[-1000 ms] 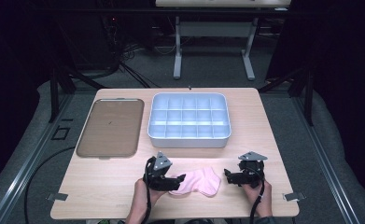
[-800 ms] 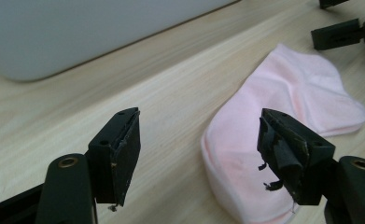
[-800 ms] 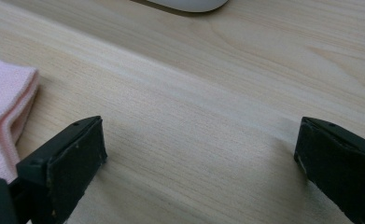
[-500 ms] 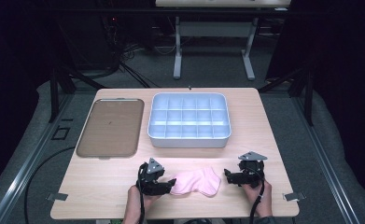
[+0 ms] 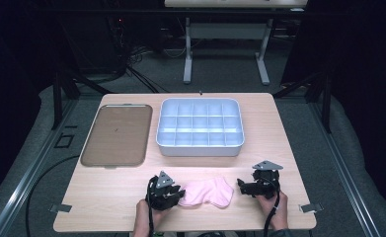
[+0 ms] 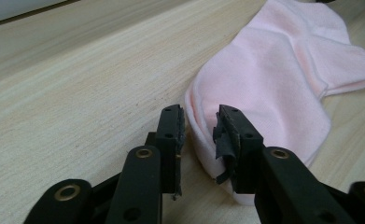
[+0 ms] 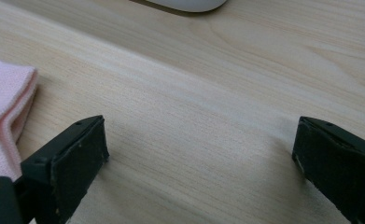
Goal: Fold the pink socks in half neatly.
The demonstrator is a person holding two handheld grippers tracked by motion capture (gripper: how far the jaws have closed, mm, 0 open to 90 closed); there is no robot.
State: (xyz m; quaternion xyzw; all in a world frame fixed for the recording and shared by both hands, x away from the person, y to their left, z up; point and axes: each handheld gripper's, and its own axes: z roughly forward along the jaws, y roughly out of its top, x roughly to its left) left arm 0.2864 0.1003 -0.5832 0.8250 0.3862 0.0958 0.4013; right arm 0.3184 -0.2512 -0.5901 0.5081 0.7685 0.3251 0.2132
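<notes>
Noted left gripper (image 6: pixel 200 135) lower frame, jaws just narrowed about pink sock (image 6: pixel 283 88) edge, not yet pinching; grasp judged imminent.

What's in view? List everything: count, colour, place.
sock: one, pink, flat on the table's near edge, between the two grippers.
bin: one, pale blue-white, divided into compartments, table centre, far half.
tray: one, brown with a metal rim, left of the bin.
table: one, light wood.
desk frame: one, white, on the floor beyond the table.
left gripper: one, black; jaws have just been closing, the sock's edge is between them, a gap is visible on both sides.
right gripper: one, black, right of the sock, jaws wide apart over bare wood.
hands: two, at the near edge, one on each gripper.
</notes>
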